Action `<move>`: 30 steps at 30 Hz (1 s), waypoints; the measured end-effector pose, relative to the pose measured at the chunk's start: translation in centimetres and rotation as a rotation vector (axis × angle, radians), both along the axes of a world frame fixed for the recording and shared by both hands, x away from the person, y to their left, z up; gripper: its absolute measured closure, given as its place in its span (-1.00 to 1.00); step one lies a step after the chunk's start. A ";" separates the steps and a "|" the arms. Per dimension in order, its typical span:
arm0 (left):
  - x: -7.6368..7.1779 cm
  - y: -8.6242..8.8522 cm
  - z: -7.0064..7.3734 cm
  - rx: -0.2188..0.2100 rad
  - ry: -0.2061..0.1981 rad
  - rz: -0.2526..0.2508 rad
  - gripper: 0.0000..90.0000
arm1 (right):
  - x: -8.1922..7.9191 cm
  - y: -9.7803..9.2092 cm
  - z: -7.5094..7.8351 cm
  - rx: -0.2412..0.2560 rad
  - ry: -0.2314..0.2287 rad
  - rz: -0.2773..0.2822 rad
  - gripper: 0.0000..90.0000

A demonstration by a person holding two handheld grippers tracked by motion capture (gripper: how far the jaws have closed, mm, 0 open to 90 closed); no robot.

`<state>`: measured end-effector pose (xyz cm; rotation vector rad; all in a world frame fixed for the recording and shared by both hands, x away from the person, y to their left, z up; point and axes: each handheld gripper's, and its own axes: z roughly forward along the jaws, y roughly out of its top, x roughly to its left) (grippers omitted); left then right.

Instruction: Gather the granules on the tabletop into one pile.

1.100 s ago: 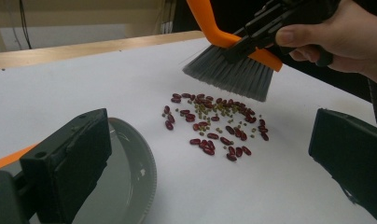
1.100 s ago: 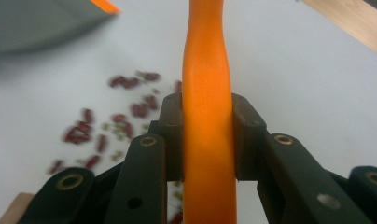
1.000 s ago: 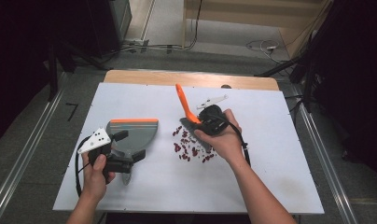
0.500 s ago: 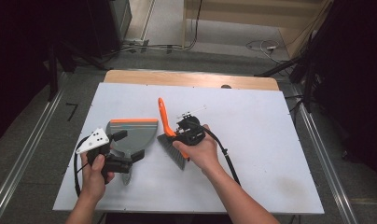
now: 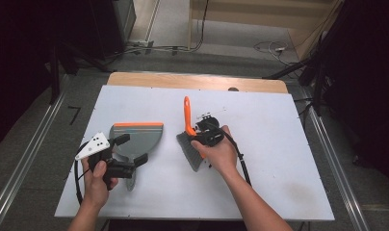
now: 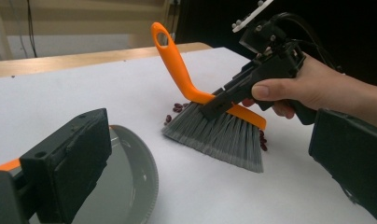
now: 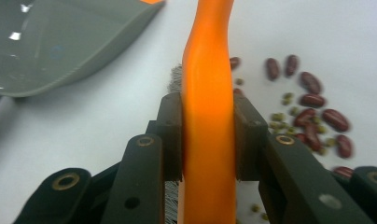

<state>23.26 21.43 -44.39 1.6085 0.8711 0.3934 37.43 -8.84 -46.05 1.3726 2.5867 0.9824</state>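
My right tongs (image 5: 198,137) clamp the orange handle of the brush (image 5: 188,126), whose grey bristles rest on the table (image 5: 279,144) near its middle, beside scattered beans (image 7: 317,116). My left tongs (image 5: 132,151) stand released over the grey dustpan (image 5: 137,137), toward the table's left edge.

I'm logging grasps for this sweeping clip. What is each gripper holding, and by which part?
The right gripper clamps the brush by its orange handle, just above the bristles. The left gripper appears to hold the grey dustpan by its handle; its fingers look open.
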 end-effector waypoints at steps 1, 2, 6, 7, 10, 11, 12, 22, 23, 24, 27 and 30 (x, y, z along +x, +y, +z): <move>0.0 0.0 0.0 0.000 -0.001 0.001 -1.00 | 0.1 -0.2 0.0 -0.001 0.000 -0.006 0.50; 0.0 0.0 0.0 0.000 -0.002 0.003 -1.00 | 0.2 -0.5 0.0 -0.005 0.001 -0.011 0.50; 0.0 0.1 0.0 -0.006 -0.012 0.007 -1.00 | 0.4 -1.3 0.1 -0.013 0.005 -0.033 0.50; -0.1 0.2 -0.1 -0.009 -0.015 0.009 -1.00 | 0.5 -1.5 0.1 -0.013 0.010 -0.040 0.50; -0.1 0.3 0.0 -0.010 -0.016 0.008 -1.00 | 0.8 -2.2 0.1 -0.010 0.017 -0.054 0.50; -0.1 0.3 0.0 -0.004 -0.014 0.010 -1.00 | 0.9 -2.4 0.1 -0.006 0.024 -0.062 0.50; -0.1 0.2 0.0 0.004 -0.014 0.015 -1.00 | 1.0 -2.7 0.1 -0.007 0.021 -0.063 0.50; -0.1 0.1 -0.1 0.019 -0.016 0.037 -1.00 | 1.1 -4.0 0.5 0.010 0.035 -0.101 0.51; -0.1 0.1 -0.1 0.022 -0.015 0.039 -1.00 | 1.0 -4.1 0.7 0.024 0.038 -0.097 0.51; 0.0 0.1 -0.1 0.022 -0.013 0.043 -1.00 | 0.9 -4.0 0.9 0.035 0.039 -0.092 0.52; 0.1 0.0 -0.2 0.025 -0.003 0.045 -1.00 | 0.7 -3.3 1.7 0.052 0.020 -0.085 0.53; 0.1 -0.1 -0.2 0.028 0.000 0.042 -1.00 | 0.7 -1.9 2.4 0.064 0.004 -0.087 0.53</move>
